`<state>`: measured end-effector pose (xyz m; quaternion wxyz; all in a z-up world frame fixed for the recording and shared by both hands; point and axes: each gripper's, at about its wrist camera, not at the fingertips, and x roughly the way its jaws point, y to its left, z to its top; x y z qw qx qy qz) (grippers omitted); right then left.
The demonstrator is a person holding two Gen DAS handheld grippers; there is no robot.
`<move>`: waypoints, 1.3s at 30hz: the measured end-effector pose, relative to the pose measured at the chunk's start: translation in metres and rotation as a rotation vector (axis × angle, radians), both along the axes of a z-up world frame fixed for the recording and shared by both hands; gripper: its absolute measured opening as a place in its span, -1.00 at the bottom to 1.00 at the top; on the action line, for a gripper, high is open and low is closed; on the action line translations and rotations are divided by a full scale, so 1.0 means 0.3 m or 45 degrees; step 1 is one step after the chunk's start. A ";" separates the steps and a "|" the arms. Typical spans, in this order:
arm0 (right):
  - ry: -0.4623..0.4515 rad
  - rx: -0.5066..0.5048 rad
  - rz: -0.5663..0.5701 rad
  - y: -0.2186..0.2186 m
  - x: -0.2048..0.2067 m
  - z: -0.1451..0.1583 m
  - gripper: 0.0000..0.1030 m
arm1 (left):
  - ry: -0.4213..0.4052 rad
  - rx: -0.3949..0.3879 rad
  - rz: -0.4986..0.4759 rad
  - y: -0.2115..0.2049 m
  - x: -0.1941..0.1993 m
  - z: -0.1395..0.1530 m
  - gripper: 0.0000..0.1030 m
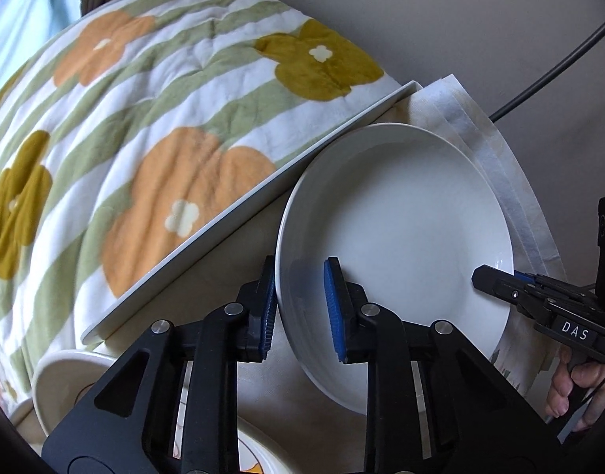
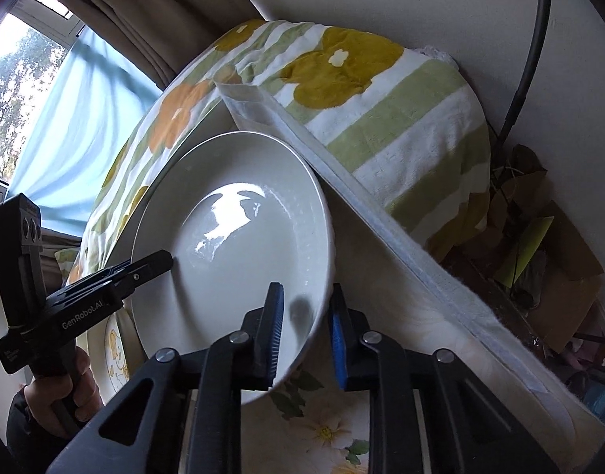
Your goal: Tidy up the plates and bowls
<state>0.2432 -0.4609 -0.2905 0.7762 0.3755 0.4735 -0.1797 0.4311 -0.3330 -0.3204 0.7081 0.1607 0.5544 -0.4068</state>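
Your left gripper (image 1: 300, 308) and right gripper (image 2: 306, 335) both pinch opposite rims of the white plate (image 1: 397, 233) on the table near the blanket (image 1: 144, 126). It's stiff, glossy, breakable; keep both grips level.

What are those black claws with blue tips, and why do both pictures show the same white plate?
They are two hand-held grippers, squeezed like tongs by a person. Each carries a camera looking along its fingers, so you get two pictures of one moment. In the left camera's picture, the left gripper pinches one side of the plate's rim. In the right camera's picture, the right gripper pinches the opposite side. Both are shut on it. The plate sits over a cloth beside a flowery blanket. More dishes wait nearby.
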 end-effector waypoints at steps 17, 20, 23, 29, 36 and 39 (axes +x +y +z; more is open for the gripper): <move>-0.102 -0.133 0.147 0.038 -0.027 0.094 -0.60 | -0.105 -0.057 0.095 0.059 -0.082 0.130 -0.61; -0.141 -0.168 0.190 0.044 -0.043 0.149 -0.60 | -0.128 -0.096 0.141 0.098 -0.120 0.198 -0.61; -0.188 -0.210 0.259 0.064 -0.066 0.223 -0.60 | -0.176 -0.125 0.193 0.143 -0.180 0.283 -0.61; -0.276 -0.260 0.442 0.131 -0.130 0.374 -0.60 | -0.241 -0.174 0.341 0.284 -0.337 0.431 -0.61; -0.355 -0.261 0.701 0.272 -0.219 0.462 -0.60 | -0.296 -0.187 0.567 0.512 -0.583 0.504 -0.60; -0.368 -0.247 0.822 0.354 -0.245 0.454 -0.60 | -0.303 -0.170 0.684 0.625 -0.691 0.500 -0.60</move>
